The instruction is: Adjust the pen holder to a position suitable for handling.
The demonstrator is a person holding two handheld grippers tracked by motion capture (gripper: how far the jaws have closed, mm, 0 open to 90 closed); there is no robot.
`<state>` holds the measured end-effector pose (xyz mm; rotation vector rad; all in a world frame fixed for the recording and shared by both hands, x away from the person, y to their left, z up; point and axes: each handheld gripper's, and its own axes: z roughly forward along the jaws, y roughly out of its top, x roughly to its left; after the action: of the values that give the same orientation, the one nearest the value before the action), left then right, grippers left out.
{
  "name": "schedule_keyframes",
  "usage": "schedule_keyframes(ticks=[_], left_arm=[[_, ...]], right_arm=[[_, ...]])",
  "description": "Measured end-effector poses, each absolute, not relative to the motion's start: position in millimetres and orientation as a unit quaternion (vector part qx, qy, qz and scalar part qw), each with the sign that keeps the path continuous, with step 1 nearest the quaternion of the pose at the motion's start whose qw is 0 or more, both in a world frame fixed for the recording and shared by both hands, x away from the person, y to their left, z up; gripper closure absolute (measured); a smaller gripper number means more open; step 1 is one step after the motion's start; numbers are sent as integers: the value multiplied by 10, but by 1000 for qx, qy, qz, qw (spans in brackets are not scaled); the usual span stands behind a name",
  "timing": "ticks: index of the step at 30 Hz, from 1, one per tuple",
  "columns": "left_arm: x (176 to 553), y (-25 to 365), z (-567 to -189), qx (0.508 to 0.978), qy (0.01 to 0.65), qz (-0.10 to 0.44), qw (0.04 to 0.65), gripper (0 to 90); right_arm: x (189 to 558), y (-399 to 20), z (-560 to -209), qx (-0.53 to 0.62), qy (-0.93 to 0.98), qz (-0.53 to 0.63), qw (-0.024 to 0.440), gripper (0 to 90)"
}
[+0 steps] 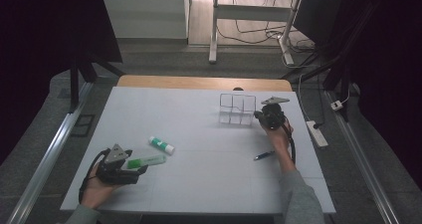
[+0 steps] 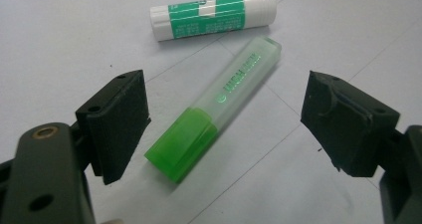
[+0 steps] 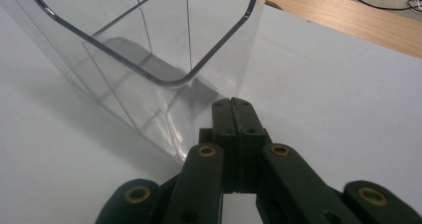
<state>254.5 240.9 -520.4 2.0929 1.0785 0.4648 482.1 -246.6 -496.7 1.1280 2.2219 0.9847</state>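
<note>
Two jaws of the left hand-held gripper (image 2: pixel 224 129) stand wide apart around a green highlighter (image 2: pixel 214 109) lying flat on the counter (image 2: pixel 74 35), its long axis toward one o'clock. The right hand-held gripper (image 3: pixel 232 109), jaws together and empty, rests against the clear organizer (image 3: pixel 149 59), well apart.

The marker (image 2: pixel 214 117) lies on the table (image 1: pixel 209 184) between the left gripper's (image 2: pixel 224 129) spread fingers (image 2: pixel 117 122), the glue stick (image 2: pixel 213 15) beyond their tips. The organizer (image 3: pixel 144 59) stands just past the right gripper's (image 3: pixel 233 107) closed fingertips.
</note>
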Motion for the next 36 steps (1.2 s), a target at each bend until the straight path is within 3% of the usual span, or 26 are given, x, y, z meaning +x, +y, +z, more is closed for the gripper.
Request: schedule_keyframes(ticks=[36], left_arm=[[2524, 2395, -5189, 813, 417, 184, 363, 183]], right_arm=[[4883, -2104, -4960, 394, 814, 365, 223, 892]])
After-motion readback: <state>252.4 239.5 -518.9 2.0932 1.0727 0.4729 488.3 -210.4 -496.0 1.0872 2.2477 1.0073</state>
